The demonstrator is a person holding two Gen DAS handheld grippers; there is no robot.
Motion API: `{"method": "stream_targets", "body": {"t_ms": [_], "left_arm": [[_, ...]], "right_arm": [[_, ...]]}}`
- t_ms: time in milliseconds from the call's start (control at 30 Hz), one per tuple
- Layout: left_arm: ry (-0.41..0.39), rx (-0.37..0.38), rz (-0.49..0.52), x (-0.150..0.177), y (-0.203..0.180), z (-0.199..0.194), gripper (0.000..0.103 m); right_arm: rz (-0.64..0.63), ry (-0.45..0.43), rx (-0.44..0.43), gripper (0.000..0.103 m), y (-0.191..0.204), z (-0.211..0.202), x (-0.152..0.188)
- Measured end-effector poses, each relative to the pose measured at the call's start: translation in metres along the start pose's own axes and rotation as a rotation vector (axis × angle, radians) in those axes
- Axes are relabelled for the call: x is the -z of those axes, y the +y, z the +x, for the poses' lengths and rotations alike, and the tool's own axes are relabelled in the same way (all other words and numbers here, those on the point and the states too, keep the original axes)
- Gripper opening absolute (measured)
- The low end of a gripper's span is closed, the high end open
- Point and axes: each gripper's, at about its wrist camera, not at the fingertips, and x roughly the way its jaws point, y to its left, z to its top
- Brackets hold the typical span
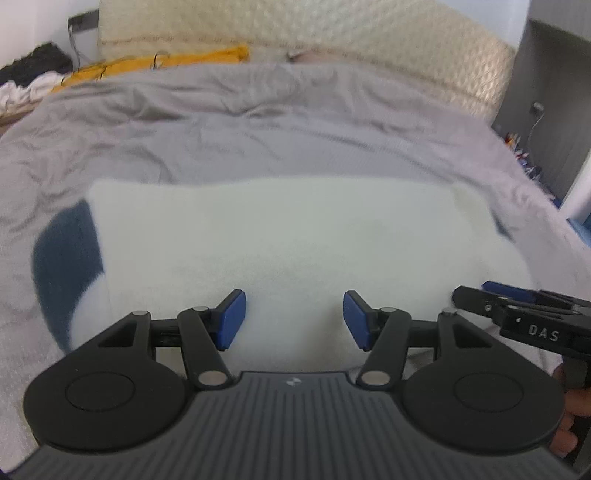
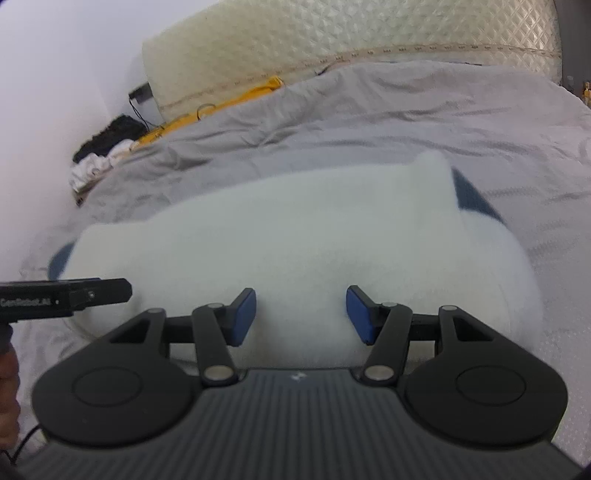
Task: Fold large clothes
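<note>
Grey bedspread [image 1: 258, 140]: wrinkled, covers the bed, carries everything.
Far left: dark and white clothes pile [image 1: 26, 77], then a yellow cloth [image 1: 166, 61] along the bed's far edge.
Behind: cream quilted mattress [image 1: 295, 26] on end against the wall.
White garment [image 1: 280, 236]: folded on the bedspread, dark blue part showing at its left edge; blurred.
Left gripper [image 1: 294, 318]: spread, empty, over the garment's near edge.
Right gripper [image 2: 301, 315]: spread, empty, beside it.
Far right: room blurred.

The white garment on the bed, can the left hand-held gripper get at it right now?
Probably yes: the left hand-held gripper is open right over the white garment, with nothing between them.
</note>
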Motion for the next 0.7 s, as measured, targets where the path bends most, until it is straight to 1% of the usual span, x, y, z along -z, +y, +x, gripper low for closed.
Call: {"method": "stream_targets", "body": {"t_ms": [133,333,400,533,700], "left_arm": [[0.047,-0.011,-0.011,-0.003,0.003,0.016,0.064],[0.091,-0.02,-0.049,-0.006,0.007,0.04,0.066],[0.089,-0.022,-0.063,-0.009,0.008,0.043,0.066],[0.076,-0.028,-0.049,-0.008,0.005,0.042,0.066],[0.042,-0.01,-0.07,-0.003,0.005,0.023,0.067]], "right_arm": [[-0.022,0.016,0.023,0.058,0.003,0.01,0.002],[-0.024,0.037,0.032,0.059,0.001,0.029,0.005],[-0.021,0.034,0.033,0.06,0.001,0.032,0.006],[-0.022,0.028,0.033,0.06,0.002,0.031,0.008],[-0.013,0.027,0.034,0.06,0.002,0.029,0.009]]}}
